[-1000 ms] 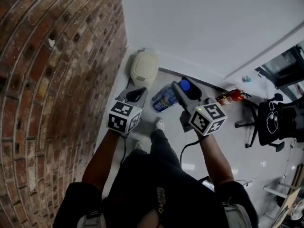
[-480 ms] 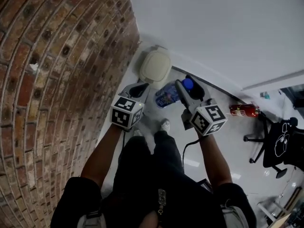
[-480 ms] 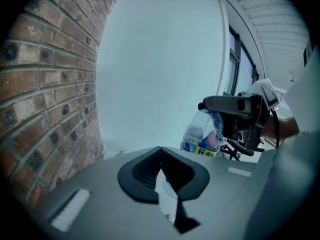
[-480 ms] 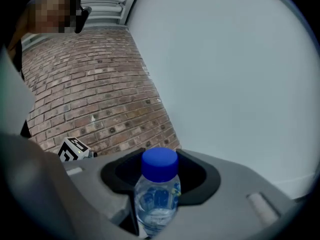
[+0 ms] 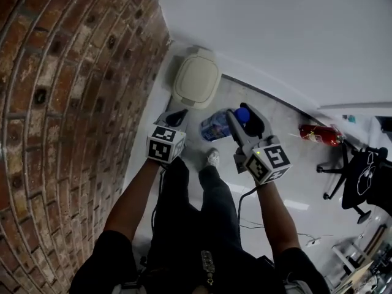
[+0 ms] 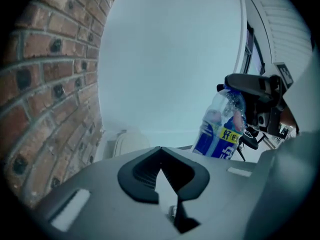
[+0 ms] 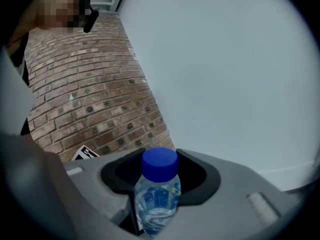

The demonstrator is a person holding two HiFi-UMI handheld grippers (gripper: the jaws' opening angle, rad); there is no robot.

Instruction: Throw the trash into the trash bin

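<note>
A beige trash bin with its lid down stands on the floor in the corner between the brick wall and the white wall; it also shows low in the left gripper view. My right gripper is shut on the neck of a clear plastic bottle with a blue cap and a blue label. The bottle hangs to the right of the bin and nearer to me. My left gripper is just short of the bin's near edge; its tips meet with nothing between them.
A brick wall runs along the left and a white wall stands behind the bin. A red fire extinguisher lies on the floor at the right, with a black office chair beyond. The person's shoe is below the bottle.
Both grippers have sunk towards the floor and come closer to the bin, which now looks larger. The bottle stays in the right gripper's hold.
</note>
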